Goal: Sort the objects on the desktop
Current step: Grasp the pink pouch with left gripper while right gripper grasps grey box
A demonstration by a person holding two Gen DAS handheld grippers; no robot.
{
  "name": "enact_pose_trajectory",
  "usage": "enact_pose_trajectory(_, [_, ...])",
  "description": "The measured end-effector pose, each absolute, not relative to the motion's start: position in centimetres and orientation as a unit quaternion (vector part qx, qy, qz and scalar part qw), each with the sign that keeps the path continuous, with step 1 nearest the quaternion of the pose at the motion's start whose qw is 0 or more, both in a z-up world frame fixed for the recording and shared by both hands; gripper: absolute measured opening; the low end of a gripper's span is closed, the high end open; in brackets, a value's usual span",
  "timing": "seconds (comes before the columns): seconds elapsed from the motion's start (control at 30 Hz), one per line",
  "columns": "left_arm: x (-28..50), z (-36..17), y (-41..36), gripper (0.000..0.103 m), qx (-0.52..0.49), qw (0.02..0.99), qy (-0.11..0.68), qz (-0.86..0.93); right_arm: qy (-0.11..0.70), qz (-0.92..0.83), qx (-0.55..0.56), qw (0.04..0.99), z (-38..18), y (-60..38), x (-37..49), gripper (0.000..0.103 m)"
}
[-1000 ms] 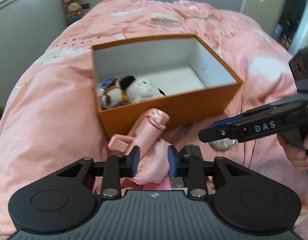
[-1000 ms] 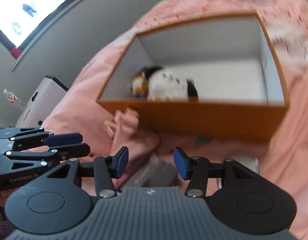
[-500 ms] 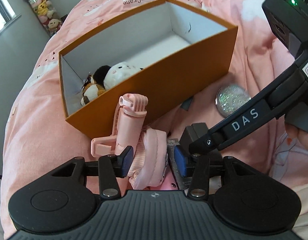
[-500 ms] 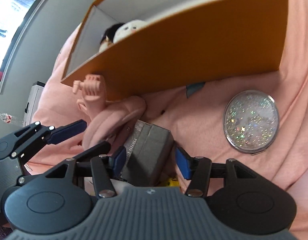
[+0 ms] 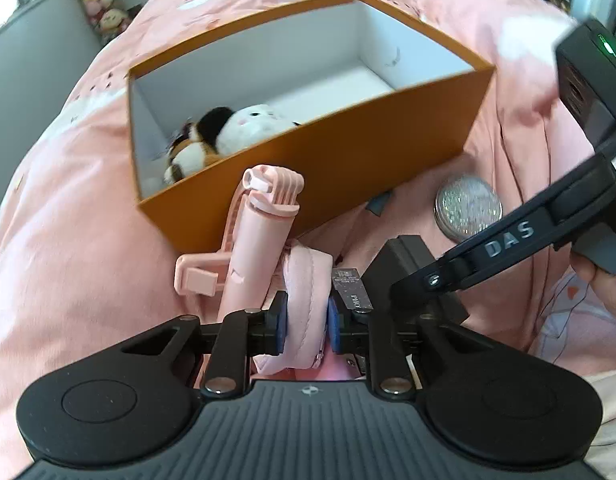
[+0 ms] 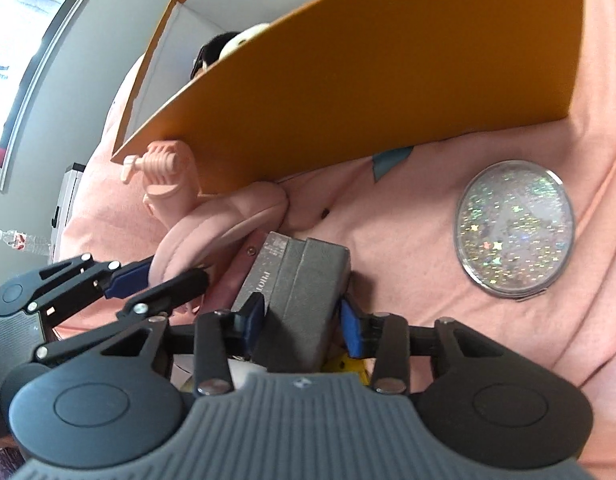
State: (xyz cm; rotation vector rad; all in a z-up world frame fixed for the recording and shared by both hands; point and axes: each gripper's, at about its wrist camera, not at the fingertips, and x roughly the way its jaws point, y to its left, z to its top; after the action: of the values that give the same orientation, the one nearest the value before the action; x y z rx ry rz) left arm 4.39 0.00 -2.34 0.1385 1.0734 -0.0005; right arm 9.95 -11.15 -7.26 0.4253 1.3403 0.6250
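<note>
An orange box [image 5: 388, 136] with a white inside stands on the pink bedspread and holds plush toys [image 5: 227, 136]. In front of it lie a pink selfie stick [image 5: 259, 240], a pink padded pouch [image 5: 308, 296], a grey box [image 6: 299, 280] and a glitter compact mirror [image 6: 516, 236]. My left gripper [image 5: 305, 326] is shut on the pink pouch. My right gripper [image 6: 301, 322] is shut on the grey box, its pads pressing both sides. The left gripper also shows in the right wrist view [image 6: 163, 276], and the right gripper in the left wrist view [image 5: 412, 292].
The mirror also shows in the left wrist view [image 5: 468, 206], right of the grey box [image 5: 412, 256]. A yellow item [image 6: 348, 364] peeks out under the grey box. The orange box wall [image 6: 348, 80] rises just beyond both grippers. A shelf of toys [image 5: 99, 4] stands at the back left.
Both grippers have come down onto the pile in front of the box. The left closed on the pink pouch and the right closed on the grey box.
</note>
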Motion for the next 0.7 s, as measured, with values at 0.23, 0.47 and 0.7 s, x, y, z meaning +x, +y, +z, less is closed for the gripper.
enact_pose_trajectory(0.23, [3.4,1.2,1.1,0.02,0.005,0.879,0.478,-0.001,0.573,0.28,0.196,0.745,-5.0,-12.9,10.0,0.039])
enact_pose_trajectory(0.47, [2.6,5.3,1.5,0.019,-0.048,0.898,0.436,-0.025,0.548,0.284,0.19,0.763,-2.5,-14.7,9.9,0.038])
enact_pose_trajectory(0.7, [2.1,9.6,1.4,0.019,-0.071,0.922,0.377,-0.045,0.521,0.296,0.191,0.778,0.2,-16.7,9.9,0.038])
